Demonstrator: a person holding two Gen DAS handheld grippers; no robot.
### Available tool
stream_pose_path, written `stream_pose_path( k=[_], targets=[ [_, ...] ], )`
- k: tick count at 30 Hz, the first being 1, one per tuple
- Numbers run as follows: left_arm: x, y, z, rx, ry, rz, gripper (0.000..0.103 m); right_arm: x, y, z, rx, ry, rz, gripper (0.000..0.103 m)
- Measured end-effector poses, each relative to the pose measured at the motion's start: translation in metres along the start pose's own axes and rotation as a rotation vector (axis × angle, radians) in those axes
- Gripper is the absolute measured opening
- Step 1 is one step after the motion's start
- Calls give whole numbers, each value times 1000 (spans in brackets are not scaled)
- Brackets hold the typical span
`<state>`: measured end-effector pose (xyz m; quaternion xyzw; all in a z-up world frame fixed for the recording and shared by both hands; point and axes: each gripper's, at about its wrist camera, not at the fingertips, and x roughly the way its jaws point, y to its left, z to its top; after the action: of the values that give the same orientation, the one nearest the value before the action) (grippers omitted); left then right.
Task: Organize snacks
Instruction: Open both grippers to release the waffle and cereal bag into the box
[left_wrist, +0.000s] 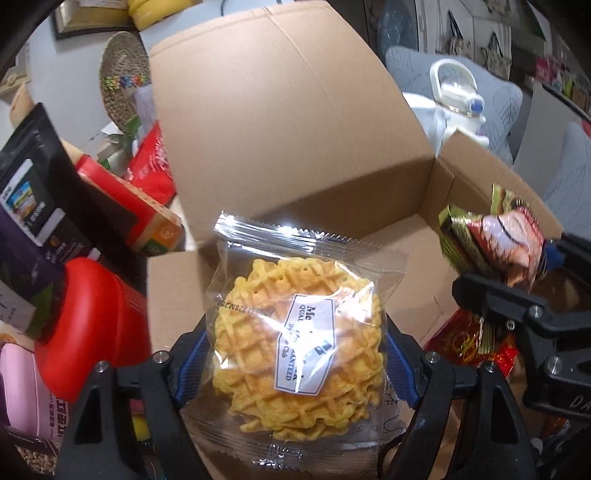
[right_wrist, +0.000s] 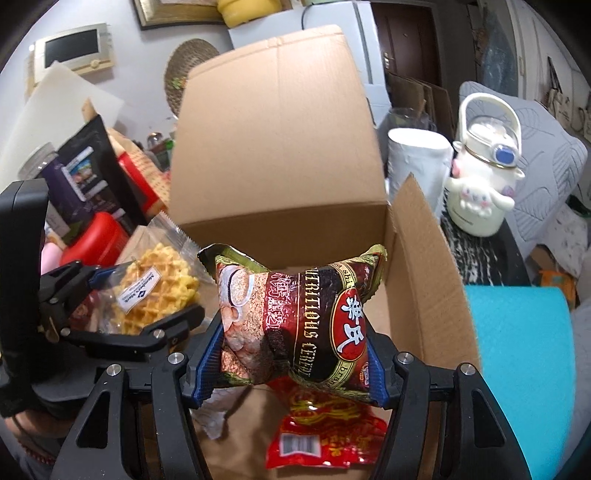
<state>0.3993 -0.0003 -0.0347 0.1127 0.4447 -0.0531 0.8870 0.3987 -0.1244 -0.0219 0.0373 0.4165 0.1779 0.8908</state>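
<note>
Blue-padded left gripper (left_wrist: 295, 354) grips a clear waffle cookie packet (left_wrist: 299, 332) above the open cardboard box (left_wrist: 295, 122). Beside it, the right gripper (right_wrist: 291, 354) clamps a cereal sachet (right_wrist: 295, 321) over a red packet (right_wrist: 325, 439) lying inside.

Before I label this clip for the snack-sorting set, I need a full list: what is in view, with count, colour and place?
Waffle pack: one, yellow in clear wrap, in the left gripper above the box.
Cereal packet: one, dark red and gold, in the right gripper above the box.
Cardboard box: one, brown, open, flaps raised, centre.
Red packet: one, red and gold, lying on the box floor.
Red container: one, left of the box.
Black pouch: one, far left.
White kettle: one, right of the box.
Left gripper: black, blue pads, clamped on the waffle pack.
Right gripper: black, blue pads, clamped on the cereal packet.
</note>
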Motion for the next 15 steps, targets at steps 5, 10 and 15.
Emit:
stream_pose_path(
  k=[5, 10, 15],
  targets=[
    [13, -5, -1, -11, 62, -83, 82, 1, 1, 0, -9, 20, 1, 67],
    [13, -2, -1, -24, 56, -54, 83, -2, 2, 0, -11, 23, -13, 70],
    [3, 2, -1, -48, 32, -41, 84, -14, 6, 1, -31, -6, -18, 70]
  ],
)
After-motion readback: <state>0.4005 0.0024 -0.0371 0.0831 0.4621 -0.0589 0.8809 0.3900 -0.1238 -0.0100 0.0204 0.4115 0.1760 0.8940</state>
